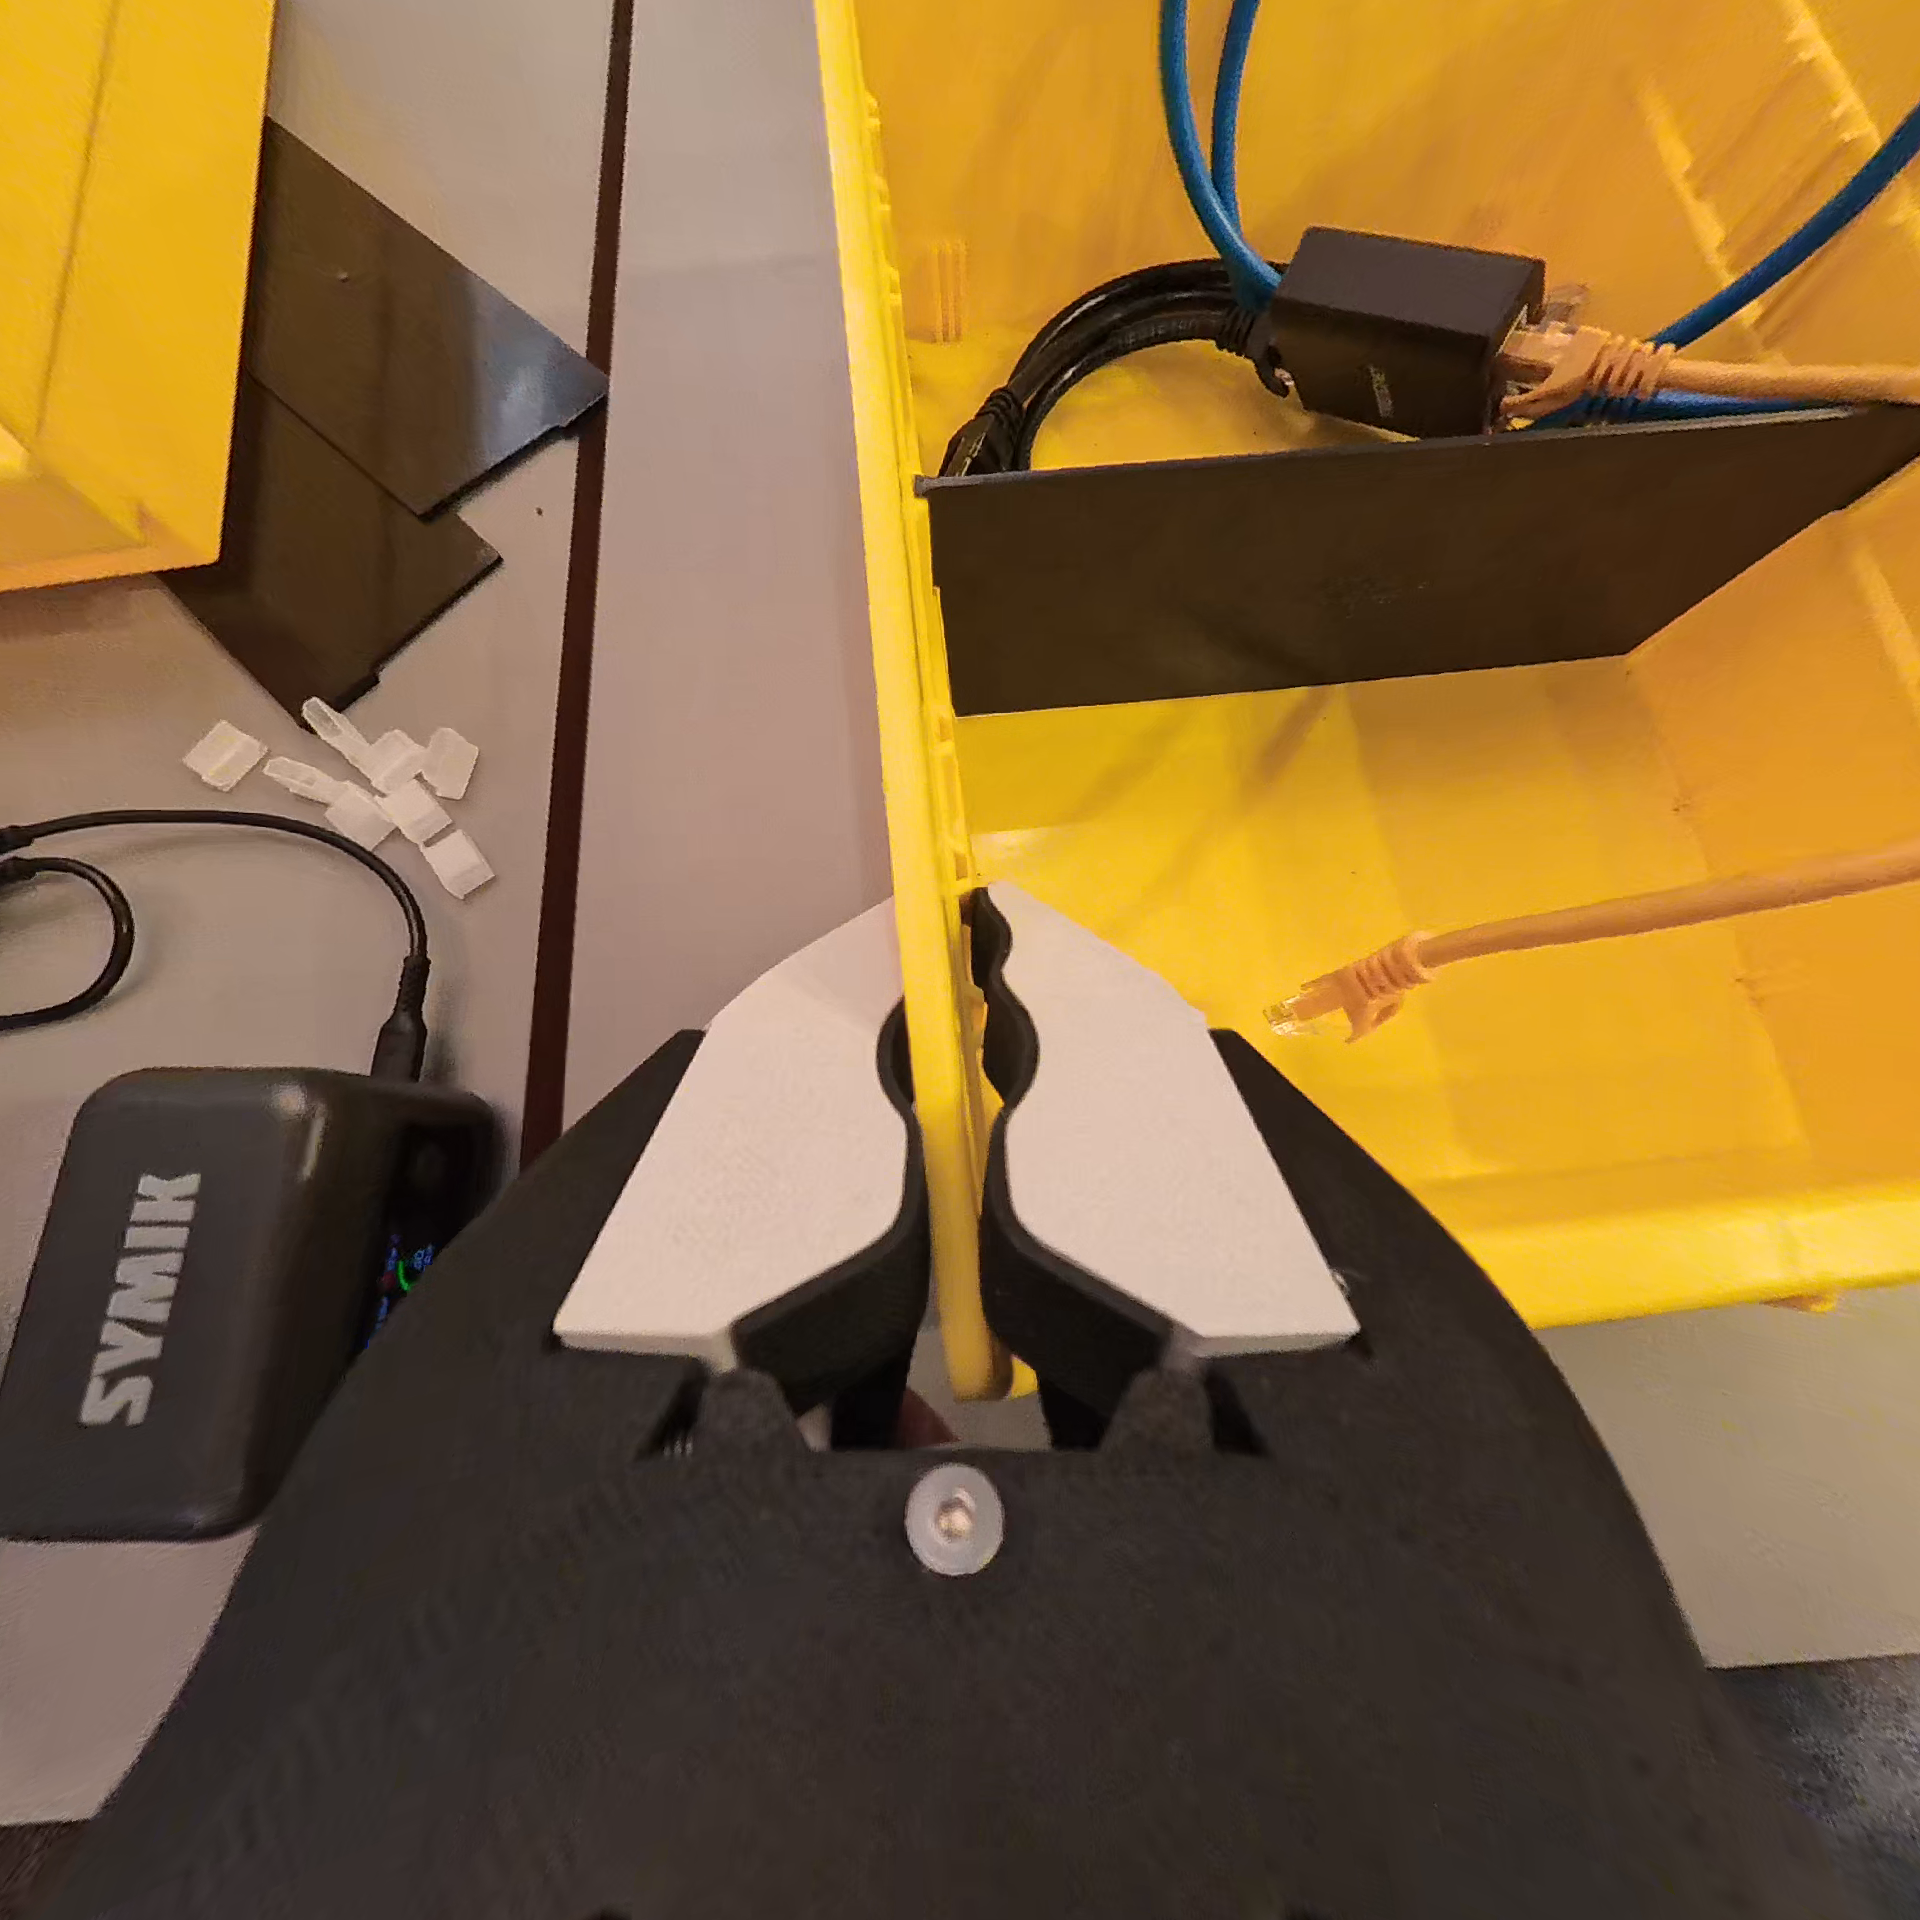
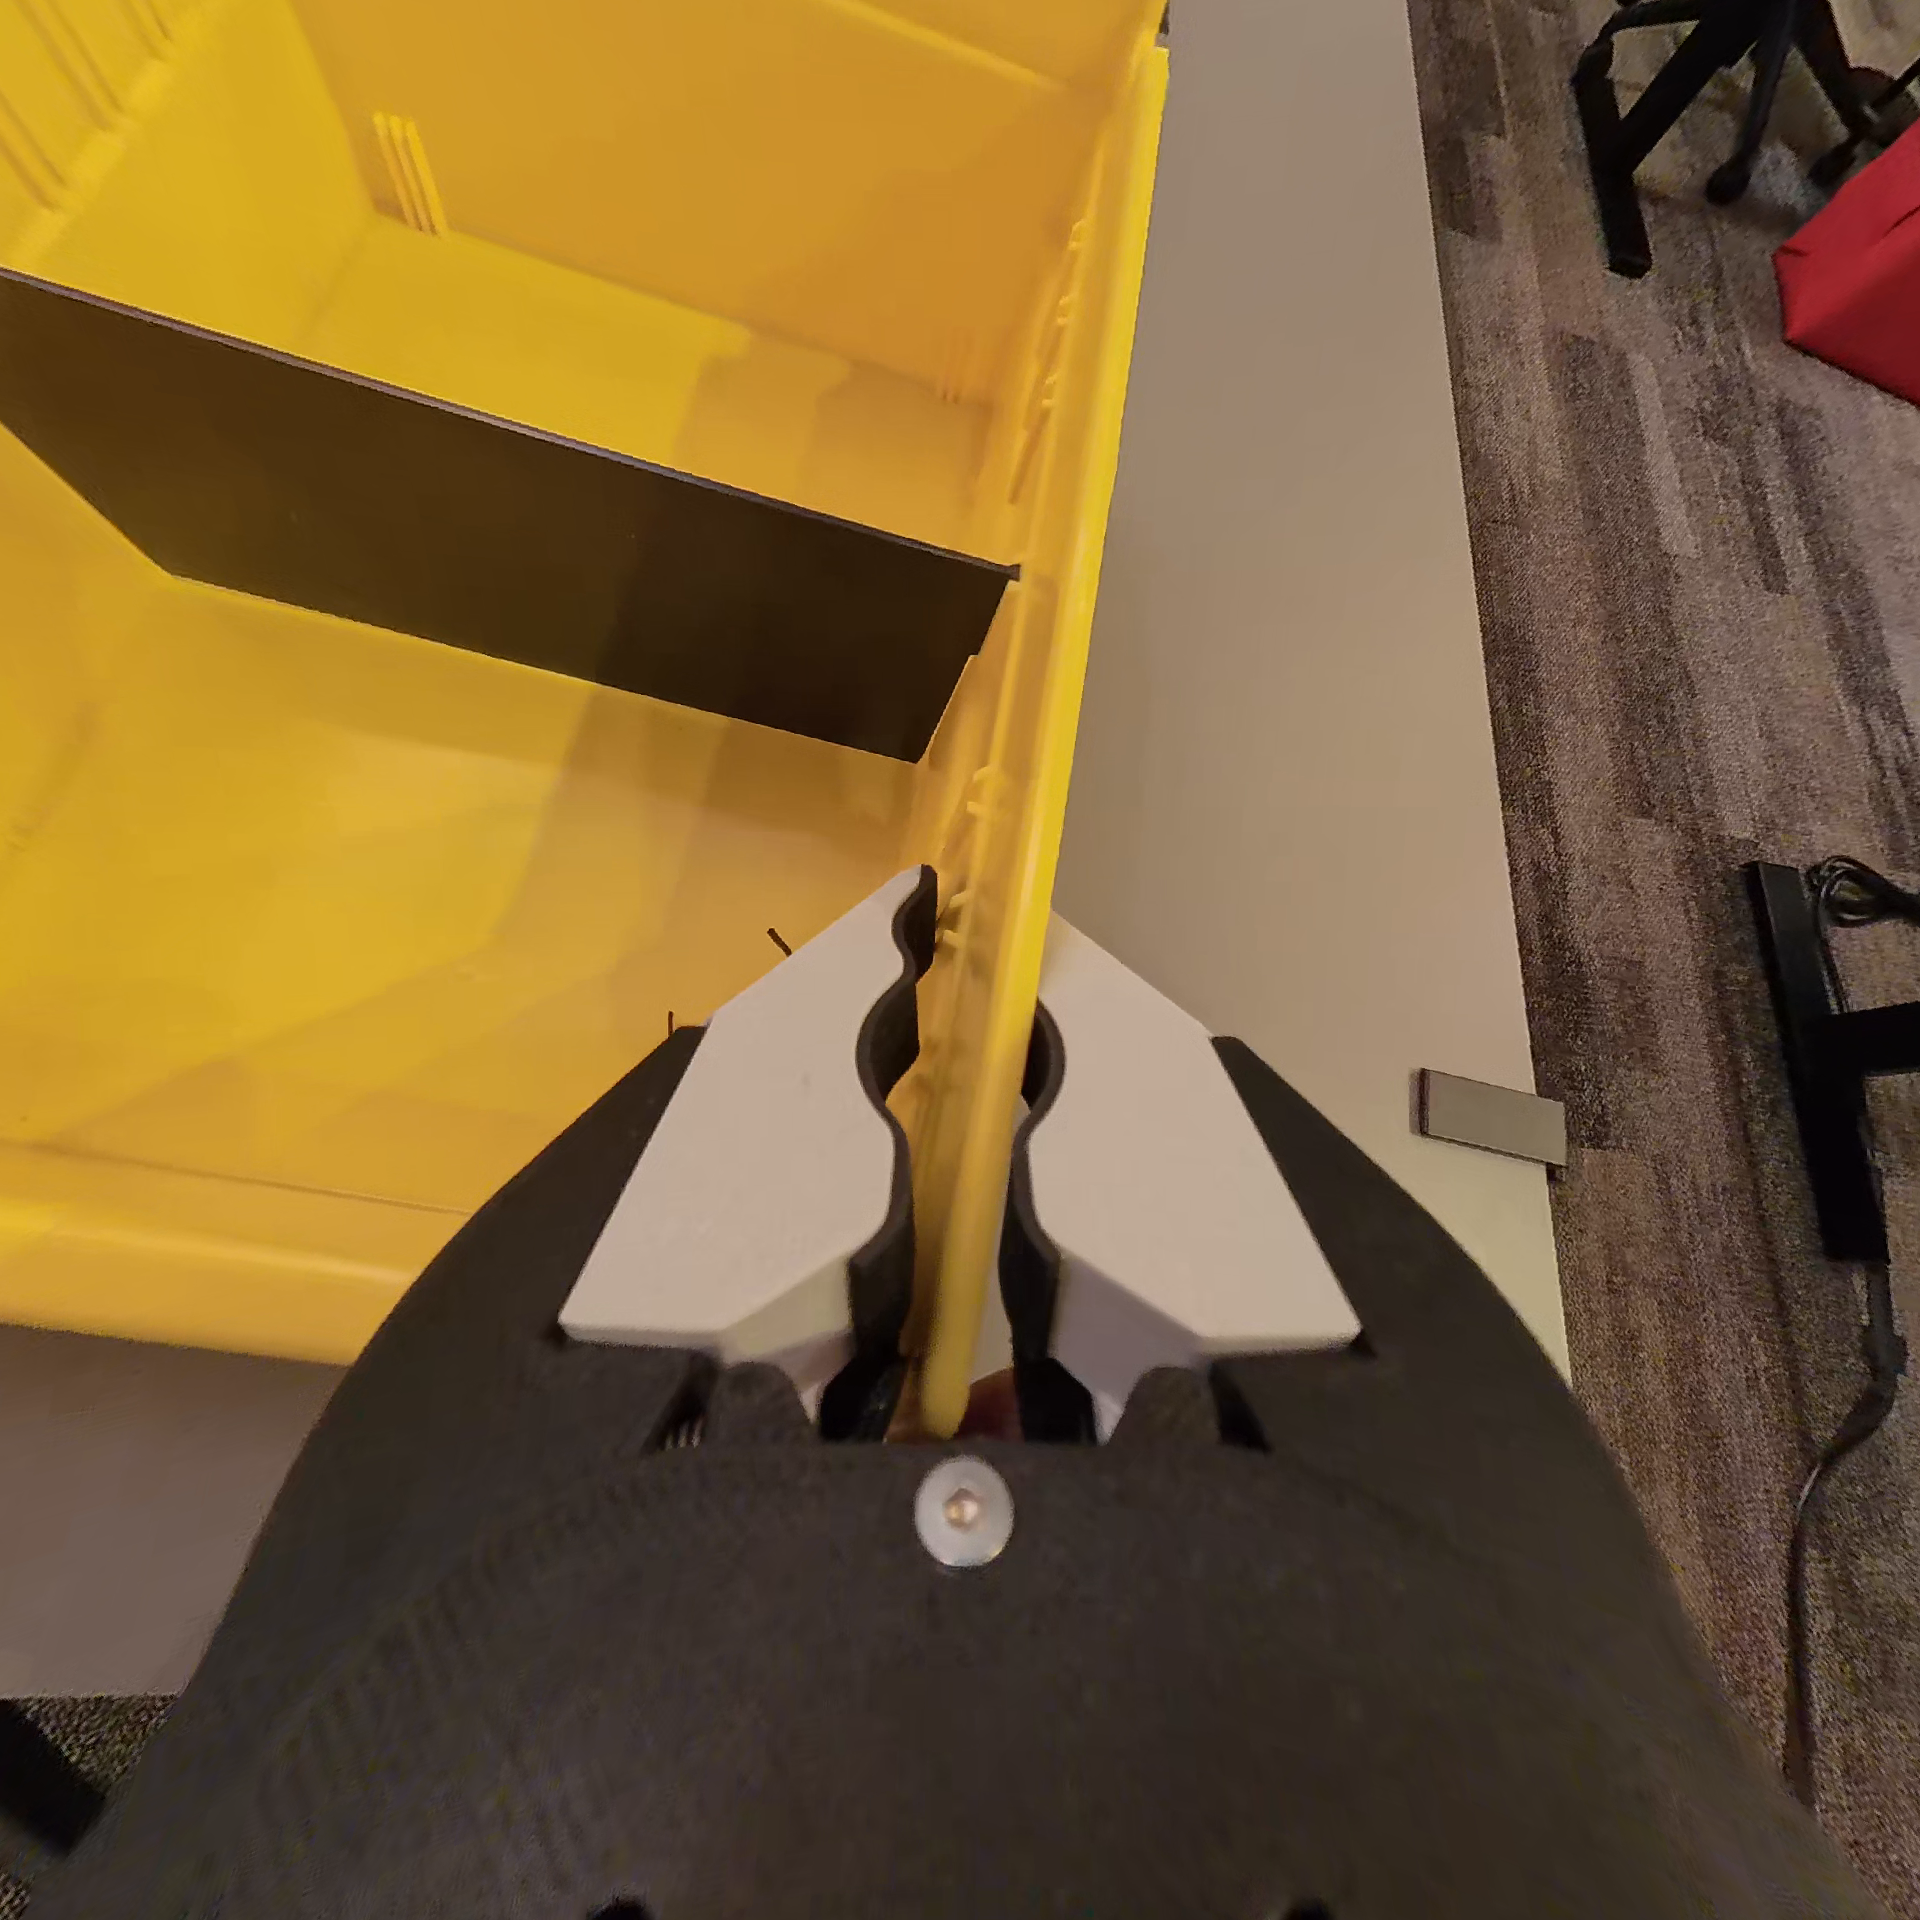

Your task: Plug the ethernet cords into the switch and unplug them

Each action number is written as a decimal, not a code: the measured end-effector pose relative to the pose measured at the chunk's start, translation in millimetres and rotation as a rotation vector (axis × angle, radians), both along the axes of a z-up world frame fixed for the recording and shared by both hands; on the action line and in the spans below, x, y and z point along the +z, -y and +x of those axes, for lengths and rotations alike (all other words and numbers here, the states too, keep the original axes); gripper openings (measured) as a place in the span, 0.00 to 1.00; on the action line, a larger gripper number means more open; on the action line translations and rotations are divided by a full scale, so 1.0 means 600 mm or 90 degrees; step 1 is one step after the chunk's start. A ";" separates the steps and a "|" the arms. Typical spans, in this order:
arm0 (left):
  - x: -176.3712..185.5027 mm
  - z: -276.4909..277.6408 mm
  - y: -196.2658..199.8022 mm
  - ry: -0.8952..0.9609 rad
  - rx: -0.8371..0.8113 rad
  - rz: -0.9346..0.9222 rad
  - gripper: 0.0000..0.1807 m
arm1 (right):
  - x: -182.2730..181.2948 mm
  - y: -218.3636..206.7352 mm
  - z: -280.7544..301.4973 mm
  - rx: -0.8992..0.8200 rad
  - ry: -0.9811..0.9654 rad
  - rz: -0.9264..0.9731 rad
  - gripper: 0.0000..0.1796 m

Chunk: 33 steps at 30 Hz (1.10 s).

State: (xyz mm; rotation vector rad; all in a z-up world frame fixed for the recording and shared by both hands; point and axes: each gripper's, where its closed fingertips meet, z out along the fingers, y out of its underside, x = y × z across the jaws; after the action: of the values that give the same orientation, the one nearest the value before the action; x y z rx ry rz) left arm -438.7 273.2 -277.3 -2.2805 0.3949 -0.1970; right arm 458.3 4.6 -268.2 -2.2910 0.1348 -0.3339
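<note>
Grey table [image 1: 717, 582] carries yellow bin [image 1: 1558, 1091], black charger [image 1: 208, 1299].

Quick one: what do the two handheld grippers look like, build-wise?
Both match. The left gripper and right gripper each have a wide matte black textured body, two pale grey wedge-shaped jaws lined with wavy black pads, and a silver screw with washer at centre. No cables, sleeves or hands visible.

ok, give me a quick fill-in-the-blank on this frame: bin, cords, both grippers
1. Each hand-held gripper, left and right, is shut on a side wall of the ____ bin.
2. The switch lies beyond the ____ divider.
3. The loose orange cord ends in a plug that is ____ the switch.
4. Cords plugged into the switch are orange and ____.

Missing words: yellow; black; apart from; blue
</note>
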 end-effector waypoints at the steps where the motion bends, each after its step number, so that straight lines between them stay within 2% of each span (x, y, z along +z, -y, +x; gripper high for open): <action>1: 0.000 -0.001 -0.002 0.000 -0.003 0.001 0.02 | -0.001 0.000 0.001 -0.002 -0.002 0.001 0.03; 4: 0.000 -0.003 -0.004 -0.009 -0.017 0.006 0.03 | -0.001 -0.001 0.002 0.000 -0.009 0.007 0.03; 7: 0.014 -0.007 -0.004 -0.008 -0.020 0.027 0.19 | 0.002 -0.001 0.002 0.004 -0.004 0.012 0.06; 10: 0.087 -0.015 -0.009 -0.081 -0.017 0.148 0.21 | 0.022 -0.003 -0.001 0.009 0.007 0.040 0.16; 14: 0.173 0.049 -0.019 -0.223 -0.145 0.252 0.27 | 0.060 0.002 0.001 0.003 0.074 0.040 0.19; 17: 0.189 0.116 -0.044 -0.307 -0.257 0.256 0.28 | 0.103 -0.007 -0.019 0.015 0.114 0.069 0.19; 21: 0.159 0.173 -0.098 -0.453 -0.401 0.247 0.27 | 0.142 -0.025 -0.063 0.056 0.150 0.093 0.17; 26: 0.068 0.211 -0.144 -0.582 -0.606 0.173 0.26 | 0.165 -0.052 -0.136 0.132 0.178 0.111 0.15; 29: 0.025 0.216 -0.167 -0.651 -0.691 0.137 0.25 | 0.174 -0.069 -0.174 0.172 0.188 0.124 0.15; 33: 0.002 0.231 -0.183 -0.688 -0.765 0.111 0.25 | 0.183 -0.087 -0.209 0.203 0.191 0.137 0.15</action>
State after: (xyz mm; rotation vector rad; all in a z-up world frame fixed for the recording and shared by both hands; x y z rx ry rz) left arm -300.0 382.7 -276.4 -1.4931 2.1745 0.4953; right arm 332.9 56.8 -158.2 -1.9839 -0.3277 -0.4663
